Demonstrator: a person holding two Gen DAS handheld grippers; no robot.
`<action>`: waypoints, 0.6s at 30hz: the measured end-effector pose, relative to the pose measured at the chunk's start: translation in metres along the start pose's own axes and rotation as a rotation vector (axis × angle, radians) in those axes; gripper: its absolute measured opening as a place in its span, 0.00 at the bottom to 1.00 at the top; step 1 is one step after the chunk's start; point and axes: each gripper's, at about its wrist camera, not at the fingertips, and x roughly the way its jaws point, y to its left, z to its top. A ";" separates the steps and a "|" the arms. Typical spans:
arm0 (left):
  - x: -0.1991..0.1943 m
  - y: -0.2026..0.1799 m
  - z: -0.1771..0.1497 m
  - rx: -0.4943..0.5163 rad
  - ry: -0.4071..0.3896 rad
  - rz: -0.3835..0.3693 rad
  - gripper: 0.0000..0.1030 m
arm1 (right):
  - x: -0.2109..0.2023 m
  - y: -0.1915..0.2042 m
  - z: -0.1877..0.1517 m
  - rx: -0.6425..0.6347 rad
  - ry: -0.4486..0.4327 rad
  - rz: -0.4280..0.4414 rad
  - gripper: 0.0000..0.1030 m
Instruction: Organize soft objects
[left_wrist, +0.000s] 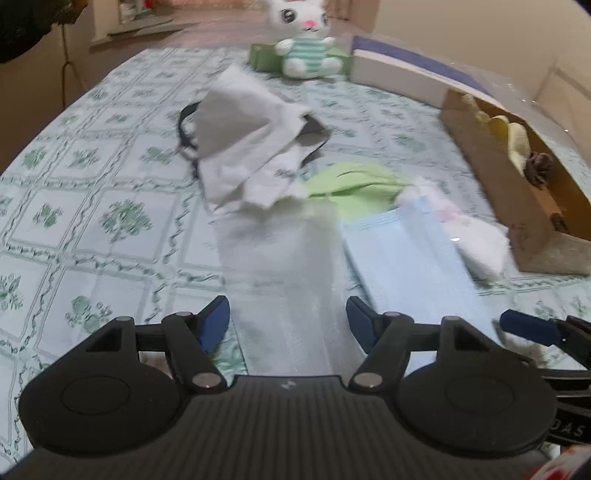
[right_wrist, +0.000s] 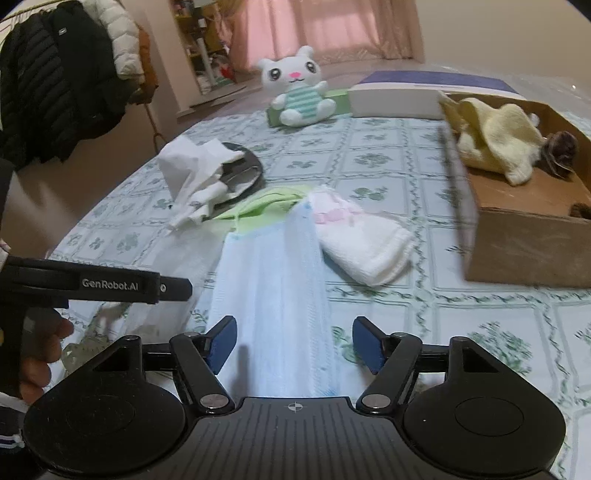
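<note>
My left gripper (left_wrist: 288, 319) stands open low over the table, with a pale, blurred sheet (left_wrist: 280, 273) lying between its jaws; the pads do not press on it. My right gripper (right_wrist: 295, 343) is open too, and a light blue face mask (right_wrist: 273, 280) runs between its fingers untouched. The same mask (left_wrist: 406, 258) lies just right of the left gripper. Beyond it are a small white towel with pink marks (right_wrist: 362, 240), a green cloth (right_wrist: 273, 201) and a crumpled white cloth (right_wrist: 192, 173) draped over a black object (right_wrist: 247, 166).
An open cardboard box (right_wrist: 517, 229) at the right holds a yellow cloth (right_wrist: 498, 144) and a dark fuzzy thing. A white plush rabbit (right_wrist: 299, 92) sits at the far edge beside a flat white and blue box (right_wrist: 395, 98). A hand (right_wrist: 37, 354) holds the left gripper's handle.
</note>
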 end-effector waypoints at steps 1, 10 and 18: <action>0.000 0.005 -0.001 -0.008 -0.002 -0.006 0.65 | 0.003 0.002 0.000 -0.002 0.002 0.002 0.71; -0.006 0.020 -0.002 0.000 -0.031 -0.077 0.14 | 0.025 0.023 0.002 -0.046 0.027 -0.005 0.80; -0.007 0.016 -0.007 0.031 -0.041 -0.046 0.13 | 0.043 0.044 0.003 -0.130 0.038 -0.065 0.80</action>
